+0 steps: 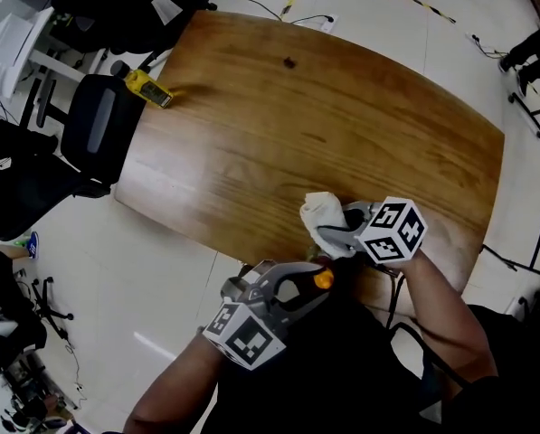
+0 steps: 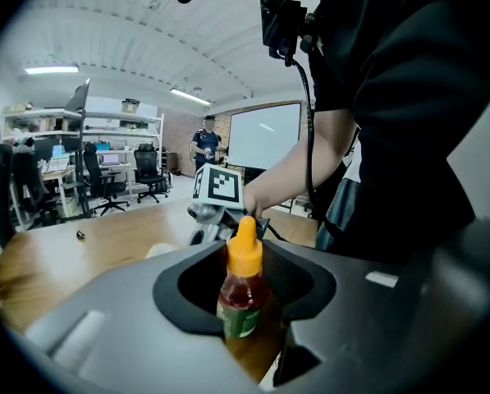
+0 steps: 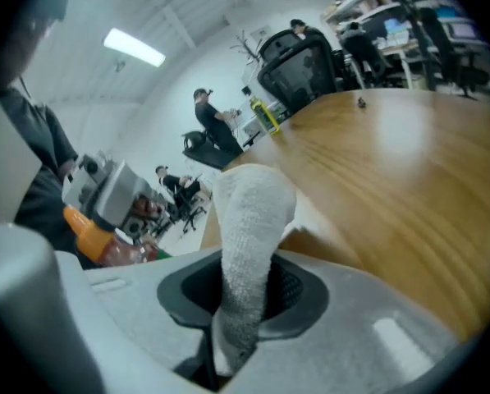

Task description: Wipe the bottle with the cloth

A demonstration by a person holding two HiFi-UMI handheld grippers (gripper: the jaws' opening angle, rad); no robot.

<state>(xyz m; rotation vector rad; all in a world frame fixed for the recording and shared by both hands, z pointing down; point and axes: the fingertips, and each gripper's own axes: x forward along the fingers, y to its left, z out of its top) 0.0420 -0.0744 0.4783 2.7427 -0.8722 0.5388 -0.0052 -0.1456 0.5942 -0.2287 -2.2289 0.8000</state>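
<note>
Head view: the left gripper (image 1: 310, 283) holds a small clear plastic bottle of red sauce with an orange nozzle cap (image 1: 323, 278) at the near edge of the curved brown wooden table (image 1: 279, 125). Just beyond it, the right gripper (image 1: 339, 233) holds a crumpled white terry cloth (image 1: 322, 217) over the tabletop. Most of the table beyond is bare. A yellow tool (image 1: 148, 88) lies at the far left edge, beside a black office chair (image 1: 99, 127).

Left gripper view: the jaws stand partly open and are clamped on the bottle's body. Its long axis runs upright across them, with the cap on top and the green label low down. The right gripper's marker cube sits just behind the cap.

Right gripper view: the jaws are nearly together and pinch the cloth, which rises from them in a thick fold. The bottle (image 3: 105, 240) is at the left, near the cloth, and the table edge runs to the right.
</note>
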